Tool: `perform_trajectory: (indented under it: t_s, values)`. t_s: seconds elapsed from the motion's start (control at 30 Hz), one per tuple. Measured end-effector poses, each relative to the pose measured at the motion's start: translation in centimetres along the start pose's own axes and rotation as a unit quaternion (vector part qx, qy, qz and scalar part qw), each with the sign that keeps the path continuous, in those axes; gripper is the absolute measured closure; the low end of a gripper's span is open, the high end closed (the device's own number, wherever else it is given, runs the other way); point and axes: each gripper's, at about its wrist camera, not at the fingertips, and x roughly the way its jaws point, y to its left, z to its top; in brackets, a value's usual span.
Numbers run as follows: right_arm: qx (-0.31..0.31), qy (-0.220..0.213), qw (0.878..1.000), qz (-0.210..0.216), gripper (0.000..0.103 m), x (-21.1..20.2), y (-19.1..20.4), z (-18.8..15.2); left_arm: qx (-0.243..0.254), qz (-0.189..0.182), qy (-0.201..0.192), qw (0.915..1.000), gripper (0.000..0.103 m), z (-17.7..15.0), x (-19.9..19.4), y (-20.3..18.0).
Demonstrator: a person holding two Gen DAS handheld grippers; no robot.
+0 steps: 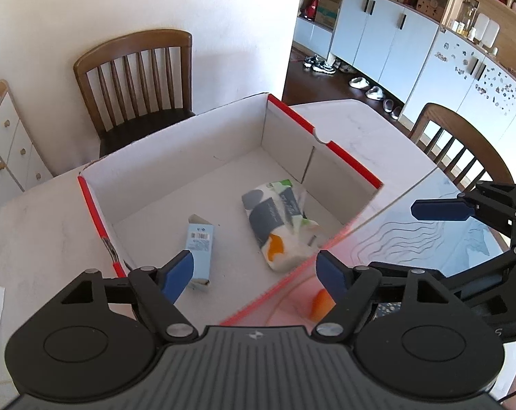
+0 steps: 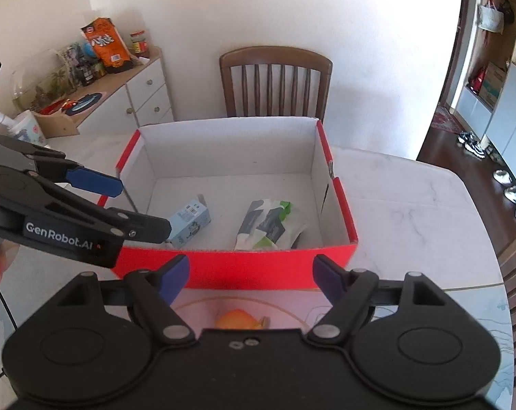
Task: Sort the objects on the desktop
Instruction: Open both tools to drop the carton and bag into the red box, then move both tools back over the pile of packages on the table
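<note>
The left gripper (image 1: 254, 270) has its two blue fingers spread wide apart and nothing is between them; it hangs over the near left corner of the box (image 1: 176, 157). The right gripper (image 2: 251, 273) is also spread wide and carries nothing; it is just in front of the red front wall of the box, above the table (image 2: 411, 205). In the left wrist view the right gripper appears at the right side, beside the box, with one blue finger (image 1: 442, 210) pointing toward it.

The box is one open cardboard box, red outside and white inside, and it stands on the white marble table. Two things lie on its floor. The first is a small light-blue carton (image 1: 199, 249) with a barcode label, lying on its side in the near left part; one end flap looks open. The second is a soft packet (image 1: 278, 222) in white, grey, green and orange, which lies in the near right part, apart from the carton. They do not touch each other.

Outside the box, on the table just before its front wall, lies one orange object (image 2: 239, 319), partly hidden behind the body of the right gripper, so I cannot tell what it is.

Behind the table I count two wooden chairs: one chair (image 2: 275, 82) behind the box, and a second chair (image 1: 462, 143) at the right side.
</note>
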Motion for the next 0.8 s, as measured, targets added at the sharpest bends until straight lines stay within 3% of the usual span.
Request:
perform_trajectory:
  t_s: [0.3,0.53,0.8]
  values:
    - [-0.012,0.007,0.999,0.032,0.019,-2.9,-2.0,-3.3,-0.022,0.017,-0.016,0.9995,0.017,-3.2,-2.9,-2.5]
    - [-0.02,-0.003,0.999,0.048,0.016,-5.5,-3.0,-5.9,-0.046,0.035,-0.033,0.9978,0.002,-6.6,-5.4,-4.6]
    - [-0.039,-0.023,0.997,0.064,0.015,-8.4,-3.1,-8.8,-0.056,0.046,-0.057,0.9957,0.0,-10.6,-7.8,-7.1]
